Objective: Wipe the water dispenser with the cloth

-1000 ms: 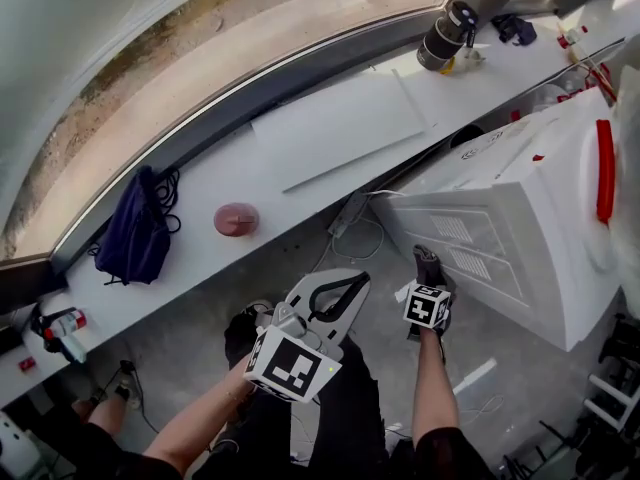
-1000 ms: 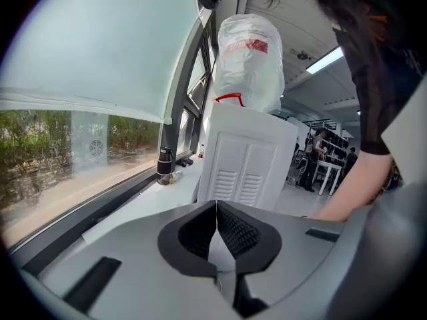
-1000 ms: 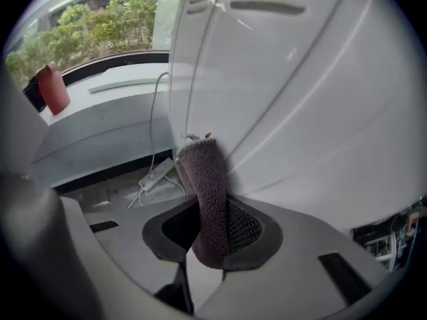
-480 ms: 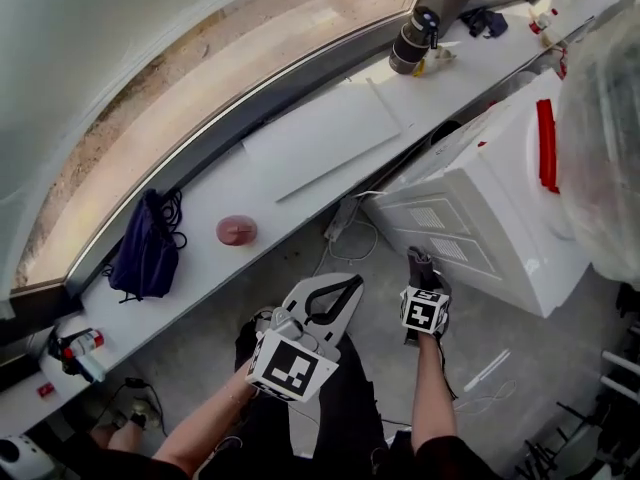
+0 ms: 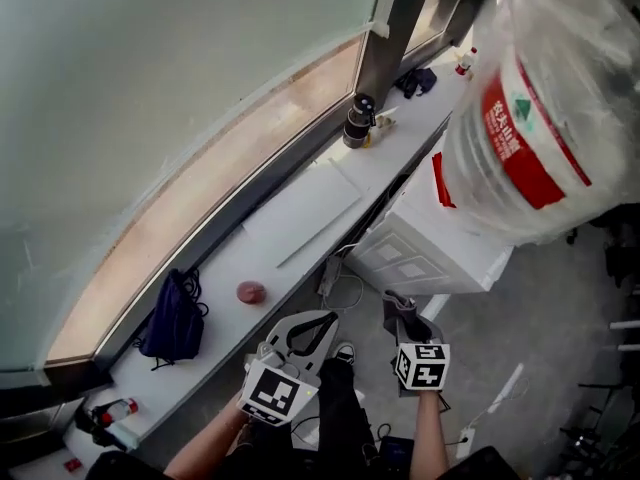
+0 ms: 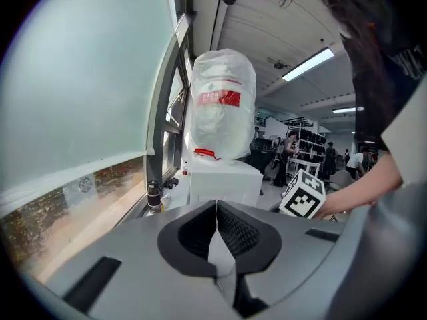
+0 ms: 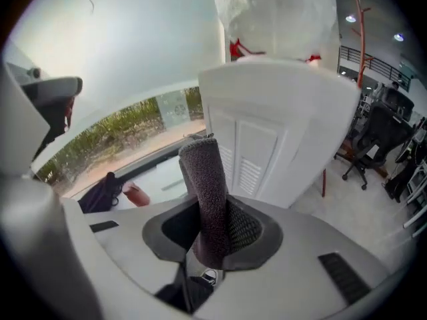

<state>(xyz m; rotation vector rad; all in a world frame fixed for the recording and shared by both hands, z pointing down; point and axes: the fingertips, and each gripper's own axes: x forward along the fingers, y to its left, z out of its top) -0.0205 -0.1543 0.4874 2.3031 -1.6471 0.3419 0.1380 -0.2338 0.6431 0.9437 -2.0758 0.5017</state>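
Okay, right gripper (image 7: pixel 215 227) is clamping the cloth (image 7: pixel 204 191) upright toward the water dispenser (image 7: pixel 283 129) for wiping (left gripper (image 6: pixel 217 237) idling closed, empty).

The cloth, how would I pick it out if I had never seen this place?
Find the white water dispenser with the big plastic-wrapped bottle on top. Close by it, the right gripper is shut on the cloth, a dark grey, nubbly strip standing up between the jaws. The left gripper beside it holds nothing.
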